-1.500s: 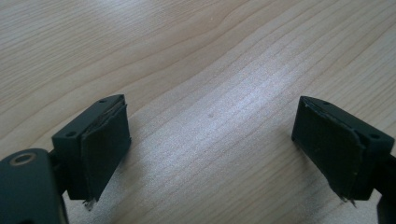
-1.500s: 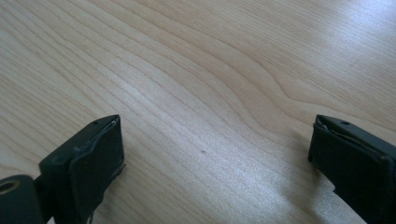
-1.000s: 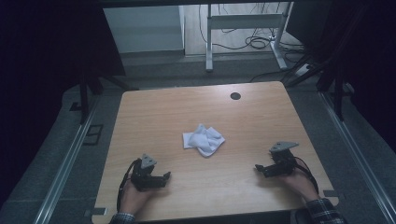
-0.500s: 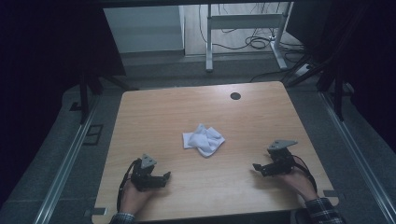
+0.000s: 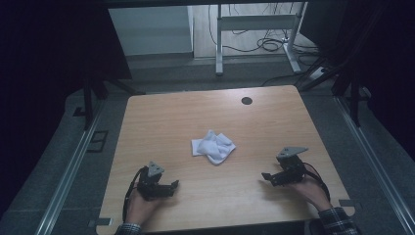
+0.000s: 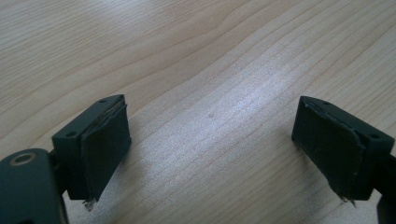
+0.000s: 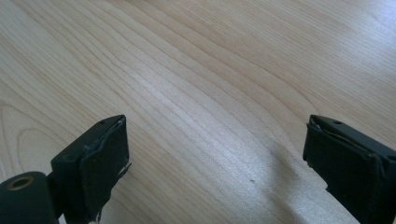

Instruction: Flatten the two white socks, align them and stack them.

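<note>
On the wooden surface (image 5: pixel 161 122) a crumpled white cloth (image 5: pixel 213 147) lay in the middle, well apart from both hands; the left gripper (image 5: pixel 169 186) and right gripper (image 5: pixel 267 177) were wide open and held nothing; a good grab would come in low, each pinching one edge of the cloth.

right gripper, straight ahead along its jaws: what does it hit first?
Probably only bare table. The right gripper points left across the near edge; the white cloth lies farther back, likely off that line, though depth is unclear.
</note>
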### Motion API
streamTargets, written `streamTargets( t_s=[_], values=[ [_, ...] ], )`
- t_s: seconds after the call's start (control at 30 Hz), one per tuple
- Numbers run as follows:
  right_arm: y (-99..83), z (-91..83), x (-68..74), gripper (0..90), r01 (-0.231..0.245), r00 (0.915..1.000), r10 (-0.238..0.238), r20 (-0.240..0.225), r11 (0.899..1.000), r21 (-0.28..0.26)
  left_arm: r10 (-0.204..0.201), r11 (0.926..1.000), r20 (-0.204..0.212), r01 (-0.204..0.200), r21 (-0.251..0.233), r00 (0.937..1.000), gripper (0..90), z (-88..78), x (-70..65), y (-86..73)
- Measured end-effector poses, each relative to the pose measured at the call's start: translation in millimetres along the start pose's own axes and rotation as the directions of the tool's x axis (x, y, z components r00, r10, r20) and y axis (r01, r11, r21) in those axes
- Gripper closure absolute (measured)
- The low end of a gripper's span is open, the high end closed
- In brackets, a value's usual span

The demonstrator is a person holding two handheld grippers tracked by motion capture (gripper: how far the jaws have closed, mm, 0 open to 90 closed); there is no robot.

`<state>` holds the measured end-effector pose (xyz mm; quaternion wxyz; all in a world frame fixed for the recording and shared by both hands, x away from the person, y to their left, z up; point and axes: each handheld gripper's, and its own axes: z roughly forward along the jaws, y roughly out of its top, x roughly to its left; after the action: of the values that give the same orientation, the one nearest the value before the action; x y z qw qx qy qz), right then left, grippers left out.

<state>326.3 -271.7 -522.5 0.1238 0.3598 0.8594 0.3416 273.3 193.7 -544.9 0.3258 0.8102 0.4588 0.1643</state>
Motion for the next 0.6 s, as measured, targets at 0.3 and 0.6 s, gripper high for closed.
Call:
streamTargets(
  t_s=[0.3,0.6],
  values=[
    [9.5,-0.5,3.7,6.9,-0.013,0.9998,0.012,-0.018,1.0,-0.011,-0.004,1.0,-0.001,0.004,-0.003,1.0,11.3,0.3,-0.3,0.1],
    [31.9,4.1,11.9,10.4,-0.004,0.9986,0.004,-0.053,1.0,-0.009,-0.005,1.0,-0.003,0.005,-0.003,1.0,11.3,0.4,-0.3,0.1]
  ],
)
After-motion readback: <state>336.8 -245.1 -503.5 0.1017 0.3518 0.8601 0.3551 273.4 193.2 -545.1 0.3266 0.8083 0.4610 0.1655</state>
